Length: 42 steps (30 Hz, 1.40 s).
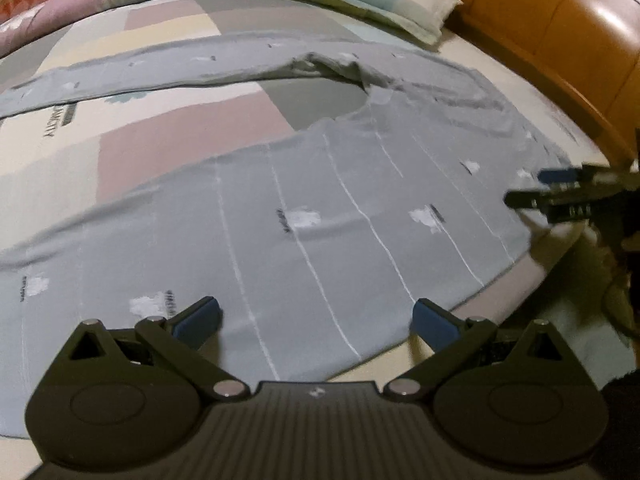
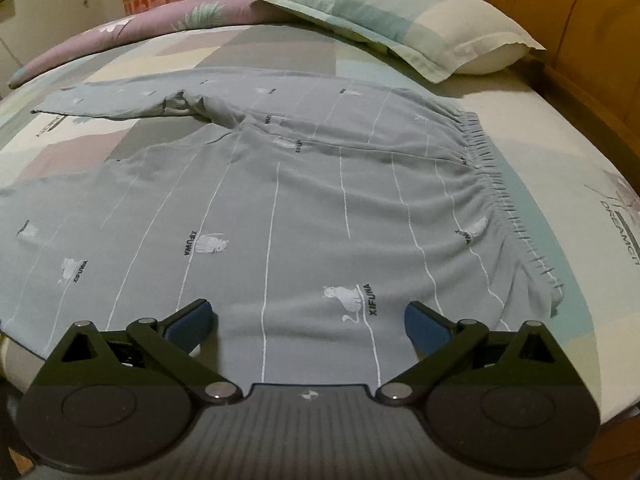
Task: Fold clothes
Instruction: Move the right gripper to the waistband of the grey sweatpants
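We have a bed (image 2: 568, 168) with a patchwork-print sheet under everything, a wooden headboard (image 1: 540, 20) along one side and a pillow (image 2: 400, 12) at the far end. Spread flat across the sheet lies the task's thing, a pair of grey pyjama trousers (image 2: 304, 200) with thin white stripes and small white cat prints. Their gathered elastic waistband (image 2: 500, 192) sits toward the headboard side, and the two legs run away from it, splayed apart in a V so that bare sheet shows between them. The far leg (image 2: 120, 100) lies straight; the near leg passes under both grippers. A rumple stands up at the crotch (image 2: 188, 104).

Laid open like this, the trousers could be waiting for a fold or could have just been spread again; we cannot tell which from here.

If we fold leg onto leg, we judge the work goes best by pinching the near leg's outer edge at two well-spaced points, lifting only a little, and carrying both ends across at the same pace so the stripes stay parallel. The crotch rumple wants smoothing, or it will be trapped inside the fold.

The left gripper (image 1: 316, 320) hovers over the near leg with jaws spread wide, holding nothing. The right gripper (image 2: 308, 320), nearer the waistband, is likewise wide apart and empty.
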{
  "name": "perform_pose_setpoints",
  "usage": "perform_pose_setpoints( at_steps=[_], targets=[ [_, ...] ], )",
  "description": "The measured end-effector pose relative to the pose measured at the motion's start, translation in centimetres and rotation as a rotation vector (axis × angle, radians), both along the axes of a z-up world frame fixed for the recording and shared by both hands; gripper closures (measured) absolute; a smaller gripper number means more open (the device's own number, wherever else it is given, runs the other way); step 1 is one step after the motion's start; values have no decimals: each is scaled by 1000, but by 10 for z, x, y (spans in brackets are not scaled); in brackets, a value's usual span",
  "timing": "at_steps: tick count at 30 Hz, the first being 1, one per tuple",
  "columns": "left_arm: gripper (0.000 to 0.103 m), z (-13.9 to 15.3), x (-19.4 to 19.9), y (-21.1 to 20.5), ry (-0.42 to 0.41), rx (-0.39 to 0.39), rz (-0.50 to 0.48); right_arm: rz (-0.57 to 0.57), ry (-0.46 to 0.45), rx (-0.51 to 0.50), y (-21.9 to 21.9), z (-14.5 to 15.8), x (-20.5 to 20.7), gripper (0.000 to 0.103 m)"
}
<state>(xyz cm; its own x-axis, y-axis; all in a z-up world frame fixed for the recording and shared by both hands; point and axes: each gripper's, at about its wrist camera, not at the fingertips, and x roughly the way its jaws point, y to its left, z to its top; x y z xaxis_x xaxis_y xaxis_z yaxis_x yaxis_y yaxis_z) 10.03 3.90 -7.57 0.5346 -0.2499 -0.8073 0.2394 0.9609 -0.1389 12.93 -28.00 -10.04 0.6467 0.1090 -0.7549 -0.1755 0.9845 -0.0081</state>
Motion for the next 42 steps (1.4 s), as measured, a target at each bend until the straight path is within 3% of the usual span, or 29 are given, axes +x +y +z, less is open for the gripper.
perform_pose_setpoints(
  at_steps=[5, 10, 14, 22, 28, 34, 40, 42],
  targets=[
    [1, 13, 27, -4, -75, -13, 4, -30, -6, -6, 4, -1, 2, 0],
    [1, -3, 53, -23, -45, -41, -5, -23, -21, 1, 1, -2, -1, 0],
    [1, -12, 51, -31, -87, 22, -18, -4, -22, 14, -4, -1, 0, 0],
    [1, 3, 62, -35, -82, 3, -3, 40, -11, 97, -31, 29, 32, 0],
    [1, 12, 80, -56, -92, -8, -34, 85, -81, 114, -60, 55, 117, 0],
    [1, 12, 97, -77, -81, -7, -60, 106, -48, 226, -80, 34, 204, 0],
    [1, 5, 110, -88, -66, 18, -77, 133, -22, 252, -101, 5, 240, 0],
    [1, 2, 114, -90, -59, 30, -76, 145, -17, 224, -106, 9, 242, 0]
  ],
)
